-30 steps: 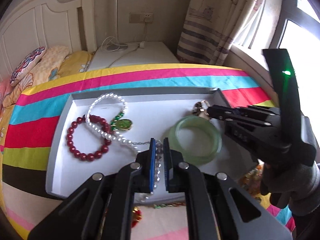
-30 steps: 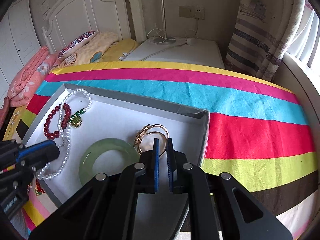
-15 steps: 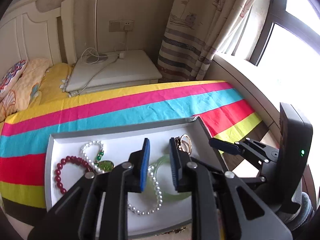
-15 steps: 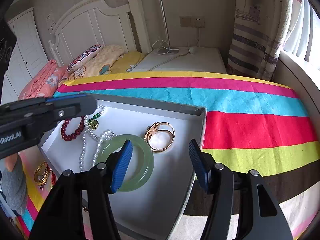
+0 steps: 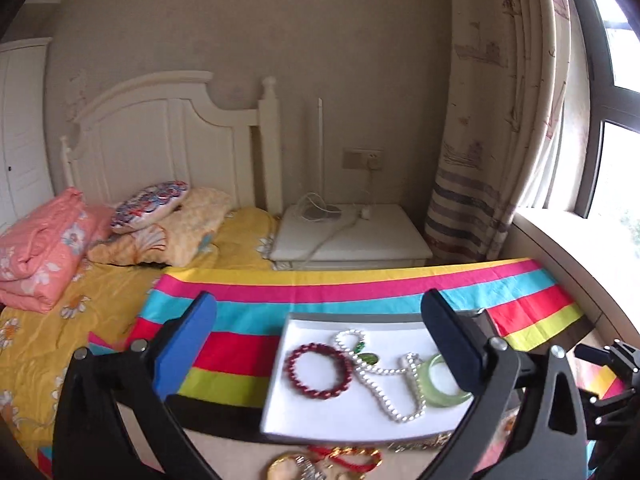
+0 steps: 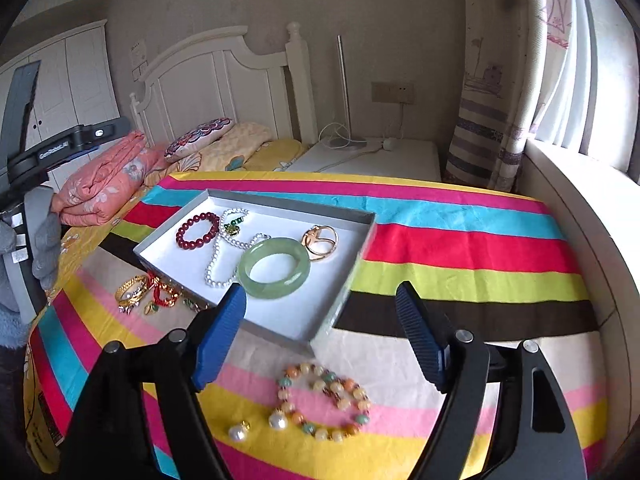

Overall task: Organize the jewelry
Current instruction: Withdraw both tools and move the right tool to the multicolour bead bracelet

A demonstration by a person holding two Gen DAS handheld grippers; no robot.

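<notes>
A grey tray point(image 6: 304, 312) with a white floor lies on the striped cloth. In it are a dark red bead bracelet point(image 6: 198, 230), a pearl necklace point(image 6: 218, 258) with a green pendant point(image 6: 232, 232), a jade bangle point(image 6: 274, 268) and gold bangles point(image 6: 320, 242). My right gripper point(image 6: 320, 340) hangs open above the tray's near corner, holding nothing. My left gripper point(image 5: 320, 344) is wide open and raised above the tray point(image 5: 304, 416), with the red bracelet point(image 5: 318, 372), pearls point(image 5: 384, 394) and jade bangle point(image 5: 440, 388) seen between its fingers.
On the cloth near me lie a pastel bead bracelet point(image 6: 324, 400) and two pearl pieces point(image 6: 239, 433). Gold and red jewelry point(image 6: 142, 292) sits beside the tray's left edge. A grey-gloved hand point(image 6: 42, 236) is at far left. Bed, nightstand and window sill surround the cloth.
Both grippers went from shut to wide open and drew back and up from the tray. The pearl necklace, earlier between the left fingers, now lies in the tray.
</notes>
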